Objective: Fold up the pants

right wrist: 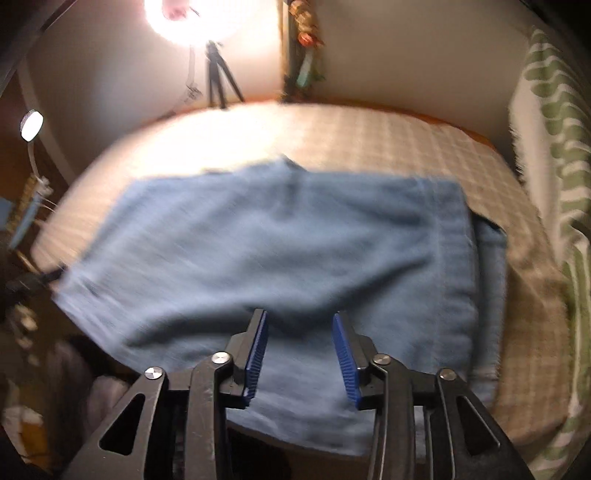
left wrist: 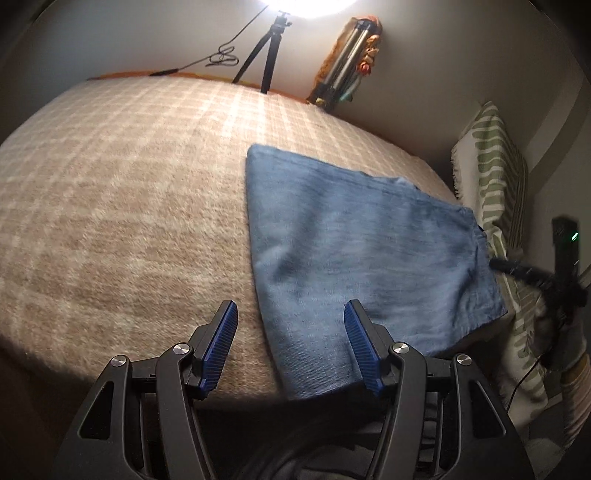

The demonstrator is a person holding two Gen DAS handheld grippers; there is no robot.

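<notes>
While open, both tools (left wrist: 291, 306) (right wrist: 300, 318) empty.

beige checked blanket (left wrist: 129, 184) over bed; tripod (left wrist: 264, 55) under bright lamp (right wrist: 184, 18); green patterned pillow (left wrist: 495, 177) at side.

This is a bedroom in a home. A bed with a beige checked blanket (left wrist: 129, 192) fills the room up to plain walls, with a green-patterned pillow (left wrist: 495, 177) at its right. A bright lamp on a small tripod (left wrist: 264, 55) stands at the far edge.
</notes>
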